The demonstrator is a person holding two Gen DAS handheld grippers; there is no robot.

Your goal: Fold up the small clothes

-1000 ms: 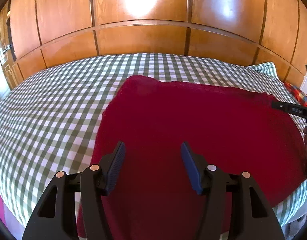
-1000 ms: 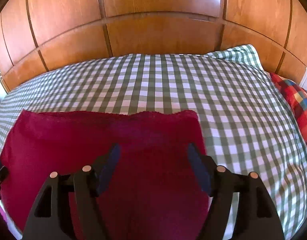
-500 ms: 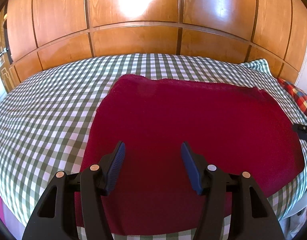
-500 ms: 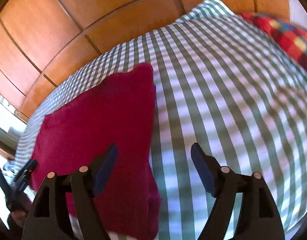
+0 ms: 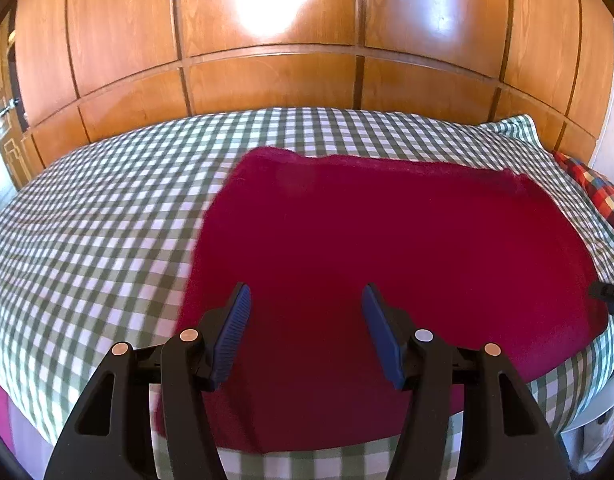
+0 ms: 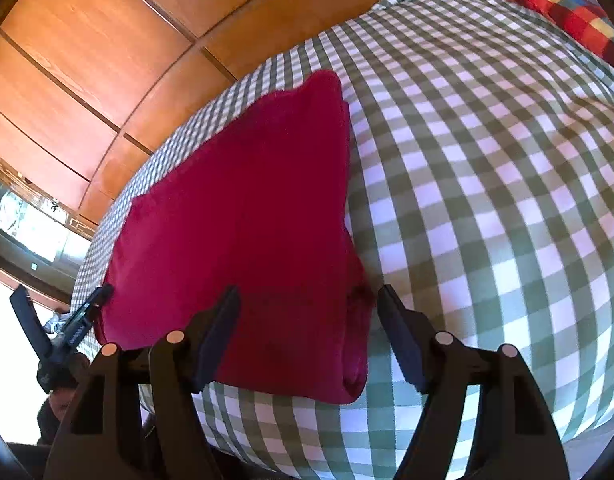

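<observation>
Both grippers hang over the bed with their jaws spread wide and nothing between the pads. The left gripper (image 5: 305,334) is above the near part of the cloth (image 5: 387,280), a dark red, fuzzy piece lying flat on the green-and-white checked sheet (image 5: 99,248). From this side the cloth looks like a broad, roughly four-sided sheet of fabric, its far edge slightly wavy and its near edge close to the edge of the bed. The tip of the right gripper (image 5: 609,300) shows at the cloth's right edge.

In the right wrist view the camera is tilted, so the bed slopes. The right gripper (image 6: 307,338) straddles the cloth's (image 6: 243,216) near right corner: the left pad is over the red fabric, the right pad over bare sheet (image 6: 487,168). That corner seems to show a doubled, rolled edge, though blur makes this uncertain. The left gripper (image 6: 73,330) appears at the cloth's far left edge.

Wooden panels (image 5: 267,80) rise behind the bed. A pillow (image 6: 567,8) in red, blue and yellow checks lies at the bed's right end.
</observation>
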